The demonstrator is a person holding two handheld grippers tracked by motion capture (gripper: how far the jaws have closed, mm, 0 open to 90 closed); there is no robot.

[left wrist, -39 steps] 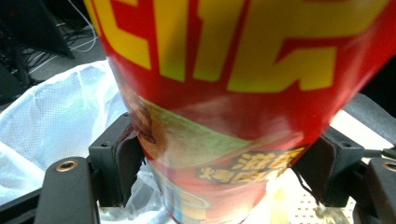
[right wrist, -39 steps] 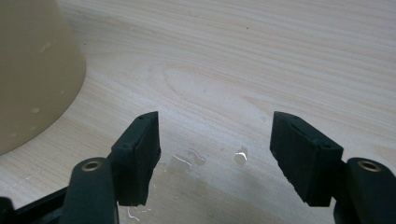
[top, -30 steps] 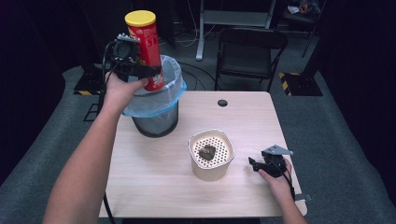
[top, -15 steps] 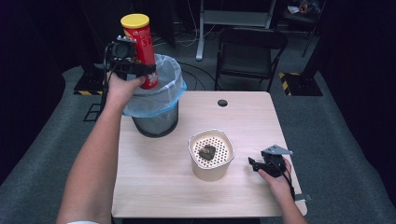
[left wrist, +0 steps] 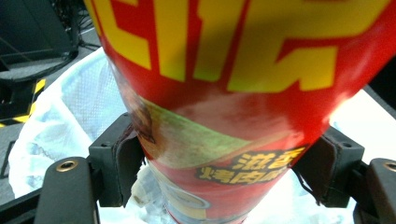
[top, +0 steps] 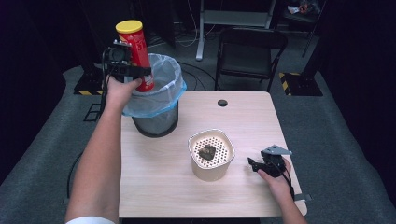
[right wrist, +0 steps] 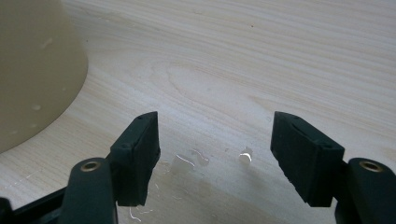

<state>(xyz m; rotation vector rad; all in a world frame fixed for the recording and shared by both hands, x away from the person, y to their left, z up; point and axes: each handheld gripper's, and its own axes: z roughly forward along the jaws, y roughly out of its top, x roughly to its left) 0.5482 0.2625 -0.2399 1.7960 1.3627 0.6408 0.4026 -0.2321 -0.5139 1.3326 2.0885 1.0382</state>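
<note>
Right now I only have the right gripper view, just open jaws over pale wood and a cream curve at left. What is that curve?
Observer: A cream plastic tub with a perforated insert, a dark lump on it.
Operator: Where's the other gripper?
Observer: The left gripper is raised over a mesh bin lined with a clear bag.
Operator: Holding anything?
Observer: Yes, its jaws clamp a tall red crisp can with a yellow lid, upright above the bag.
</note>
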